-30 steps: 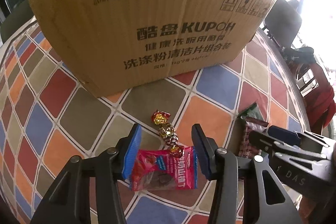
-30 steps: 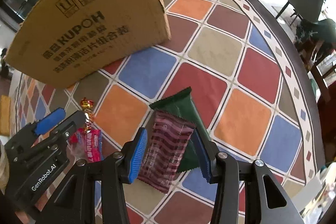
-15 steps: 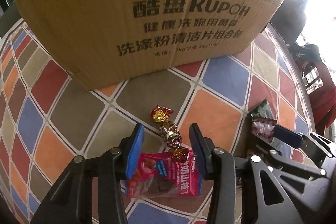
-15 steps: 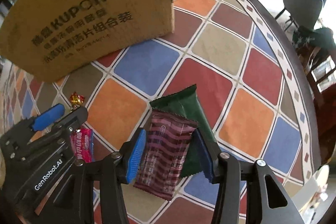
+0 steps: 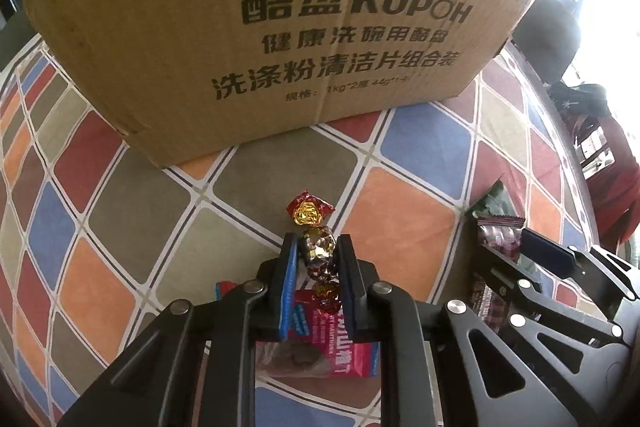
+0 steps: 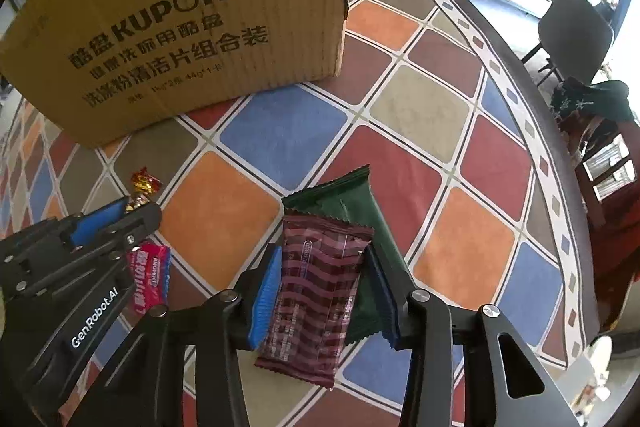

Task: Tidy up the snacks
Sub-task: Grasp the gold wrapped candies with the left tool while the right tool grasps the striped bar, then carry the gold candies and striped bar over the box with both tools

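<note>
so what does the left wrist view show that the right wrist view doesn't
Only the left wrist view shows the left tongs shut on the foil-wrapped candy. Only the right wrist view shows the right tongs closing around the maroon striped packet, which overlaps the green packet. Both show the KUPOH cardboard box, the pink snack packet and the tiled tabletop.

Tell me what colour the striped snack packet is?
Maroon striped packet, dark red with paler stripes; right wrist view.
</note>
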Tool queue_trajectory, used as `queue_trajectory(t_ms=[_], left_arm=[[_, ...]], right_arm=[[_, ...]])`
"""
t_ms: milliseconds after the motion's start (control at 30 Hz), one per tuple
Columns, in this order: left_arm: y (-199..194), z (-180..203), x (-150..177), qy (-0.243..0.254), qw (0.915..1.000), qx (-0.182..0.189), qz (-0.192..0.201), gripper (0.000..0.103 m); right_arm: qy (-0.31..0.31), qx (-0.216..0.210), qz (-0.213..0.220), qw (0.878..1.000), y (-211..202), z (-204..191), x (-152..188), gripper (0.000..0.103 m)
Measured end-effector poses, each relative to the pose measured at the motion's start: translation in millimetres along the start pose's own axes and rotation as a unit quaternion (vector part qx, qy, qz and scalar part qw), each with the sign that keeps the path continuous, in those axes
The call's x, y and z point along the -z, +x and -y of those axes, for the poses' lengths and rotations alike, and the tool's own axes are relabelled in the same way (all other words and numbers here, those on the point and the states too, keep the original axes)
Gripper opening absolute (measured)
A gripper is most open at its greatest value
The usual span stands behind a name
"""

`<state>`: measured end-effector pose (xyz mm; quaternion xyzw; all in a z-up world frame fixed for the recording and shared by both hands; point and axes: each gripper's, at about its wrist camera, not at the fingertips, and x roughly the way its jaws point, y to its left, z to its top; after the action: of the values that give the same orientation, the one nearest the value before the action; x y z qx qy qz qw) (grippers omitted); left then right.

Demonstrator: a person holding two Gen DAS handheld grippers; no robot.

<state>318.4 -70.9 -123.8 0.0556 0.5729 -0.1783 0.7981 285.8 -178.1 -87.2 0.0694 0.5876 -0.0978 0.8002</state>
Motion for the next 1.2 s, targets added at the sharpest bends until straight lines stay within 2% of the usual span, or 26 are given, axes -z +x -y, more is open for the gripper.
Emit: queue_trajectory(t_ms=[467,667,1200], left_arm=[[-44.3,3.8,0.2,-0.002,0.9991,0.000,0.043,0.020],[-72.7,-1.3,10.5,-0.001,0.9977,-0.002,0.067,0.020],[-134.2,9.8,-11.9,-0.004,0.9901,-0.007,0.140,0.020]], right_arm=[[-0.016,-0.038,0.046,0.998,-30.7,12.8,-3.4,0.043],[-0.022,-0.059,0.071,0.996,-48.7,17.2,-6.1,0.043],[-0.036,-0.114,0.136,0.984,-99.0,22.2,-32.1,0.043]])
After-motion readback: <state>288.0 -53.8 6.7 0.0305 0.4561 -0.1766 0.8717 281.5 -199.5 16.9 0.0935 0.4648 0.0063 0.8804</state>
